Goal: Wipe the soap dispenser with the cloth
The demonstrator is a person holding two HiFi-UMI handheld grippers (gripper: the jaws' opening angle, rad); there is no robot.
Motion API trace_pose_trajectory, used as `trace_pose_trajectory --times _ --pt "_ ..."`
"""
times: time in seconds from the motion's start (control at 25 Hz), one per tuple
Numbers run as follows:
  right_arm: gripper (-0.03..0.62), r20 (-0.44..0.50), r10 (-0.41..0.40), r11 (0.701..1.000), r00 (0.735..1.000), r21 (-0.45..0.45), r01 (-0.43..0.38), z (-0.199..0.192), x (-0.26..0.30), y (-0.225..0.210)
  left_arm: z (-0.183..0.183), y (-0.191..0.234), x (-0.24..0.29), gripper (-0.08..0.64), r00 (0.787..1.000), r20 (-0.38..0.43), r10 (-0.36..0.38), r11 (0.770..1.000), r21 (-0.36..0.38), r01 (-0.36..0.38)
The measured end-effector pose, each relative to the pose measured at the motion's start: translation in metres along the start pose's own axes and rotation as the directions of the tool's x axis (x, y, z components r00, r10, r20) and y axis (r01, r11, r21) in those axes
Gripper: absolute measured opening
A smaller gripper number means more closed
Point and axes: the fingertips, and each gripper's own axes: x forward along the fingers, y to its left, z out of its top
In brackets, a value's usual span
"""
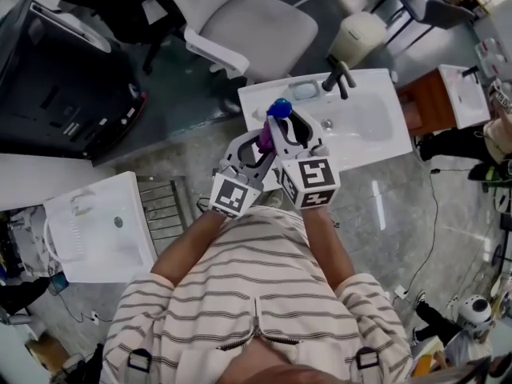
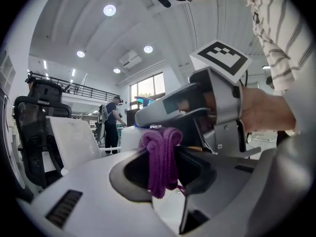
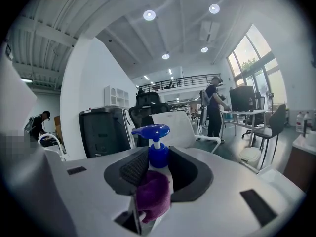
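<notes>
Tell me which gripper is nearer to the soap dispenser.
Right. The right gripper grips the soap dispenser between its jaws. The left gripper is beside it, holding the purple cloth, which seems to touch the dispenser.

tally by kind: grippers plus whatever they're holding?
grippers: 2, left gripper and right gripper
soap dispenser: 1, in the right gripper
cloth: 1, purple, in the left gripper
total: 4
</notes>
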Motion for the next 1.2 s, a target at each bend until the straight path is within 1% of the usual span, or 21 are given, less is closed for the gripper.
trace_pose_trajectory --times 0.24,0.48,0.76,1.2 --pt "0.135 -0.004 0.011 1.0 1.0 -0.017 -0.011 -0.002 -0.007 0.007 -0.008 -0.013 0.011 0.118 0.999 -0.021 -0.045 0.999 0.018 0.045" --pt "0.135 -0.005 0.021 1.0 1.0 -0.009 -0.021 -0.001 -0.015 0.014 -0.023 -0.016 0.014 0.118 0.996 -0.051 -0.069 0.998 0.0 0.069" --pt "0.135 0.001 0.013 1.0 1.0 0.001 -0.013 0.001 -0.023 0.015 -0.036 -0.018 0.013 0.118 0.995 -0.073 -0.072 0.997 -0.018 0.071" --pt "0.135 0.002 -0.023 0.999 1.0 0.027 0.022 -0.006 -0.032 0.006 -0.056 -0.02 -0.006 0.118 0.991 -0.112 -0.071 0.997 -0.044 0.067"
